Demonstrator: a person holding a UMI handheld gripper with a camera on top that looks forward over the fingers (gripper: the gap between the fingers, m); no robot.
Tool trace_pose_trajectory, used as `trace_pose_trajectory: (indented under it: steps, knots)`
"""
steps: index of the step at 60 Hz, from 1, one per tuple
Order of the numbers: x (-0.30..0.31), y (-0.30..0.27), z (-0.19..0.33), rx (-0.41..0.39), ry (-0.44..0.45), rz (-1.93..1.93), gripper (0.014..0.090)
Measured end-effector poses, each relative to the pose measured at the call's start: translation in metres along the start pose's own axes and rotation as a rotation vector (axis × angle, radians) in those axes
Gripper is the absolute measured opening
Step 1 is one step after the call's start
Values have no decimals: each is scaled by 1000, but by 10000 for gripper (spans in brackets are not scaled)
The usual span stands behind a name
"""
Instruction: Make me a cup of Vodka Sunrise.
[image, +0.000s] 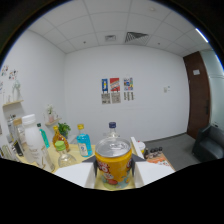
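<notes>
The can (114, 167) stands upright between the fingers (114, 174), which clamp its two sides (yellow, top unopened), lifted above the worktop (75, 174); bottles (84, 142) stand beyond, to the left.

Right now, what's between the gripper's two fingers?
In the gripper view, a yellow can sits between the fingers, silver top facing the camera, held up off the table.

— What sort of place is this?
— An office room, it seems; white suspended tile ceiling (107, 12) with a metal air vent (135, 36); plain white walls (150, 85); small printed posters (116, 90); a dark brown wooden door (199, 95).
— Anything else?
— A pale table (75, 172) crowded with drink bottles (83, 141).
</notes>
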Motion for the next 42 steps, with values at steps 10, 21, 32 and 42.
trace_pose_trajectory:
  steps: [10, 21, 32, 42]
  knots:
    - [0, 0, -1, -8, 13, -27, 528]
    - [0, -10, -16, 4, 26, -21, 517]
    - [-13, -32, -63, 69, 20, -3, 517]
    - [-40, 8, -99, 35, -19, 42, 515]
